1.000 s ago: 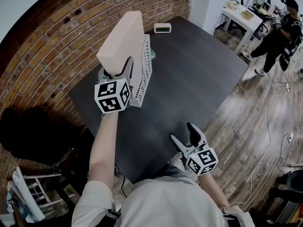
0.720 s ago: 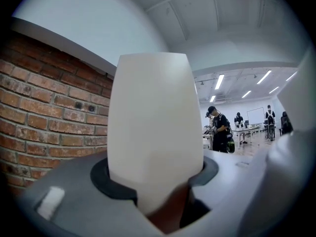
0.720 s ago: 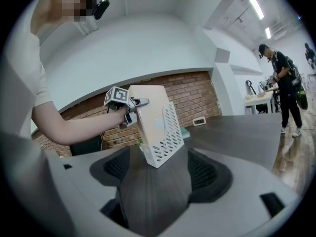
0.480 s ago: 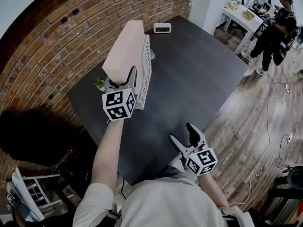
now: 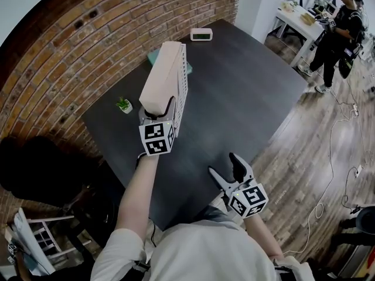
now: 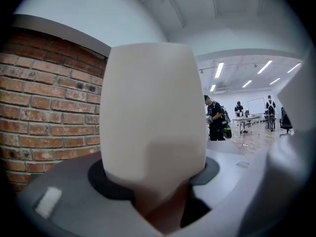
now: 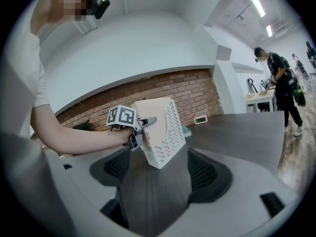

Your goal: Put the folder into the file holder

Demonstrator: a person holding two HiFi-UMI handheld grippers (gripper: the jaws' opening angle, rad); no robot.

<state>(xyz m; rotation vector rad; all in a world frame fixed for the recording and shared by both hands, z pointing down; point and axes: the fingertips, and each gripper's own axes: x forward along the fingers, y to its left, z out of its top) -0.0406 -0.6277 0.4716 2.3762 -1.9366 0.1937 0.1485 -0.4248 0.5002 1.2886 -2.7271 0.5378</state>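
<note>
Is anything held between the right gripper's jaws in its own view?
No: the right gripper has its jaws standing apart, and only the dark table top shows between them.

— What colour's the folder?
— Pale pinkish beige, plain. The file holder is white, slotted in rows
— And the desk?
— Near black, against a red-brown brick wall with pale mortar lines

I wear a white short-sleeved shirt. My left tool and right tool are grey and black; each carries a white cube with black square markers.
</note>
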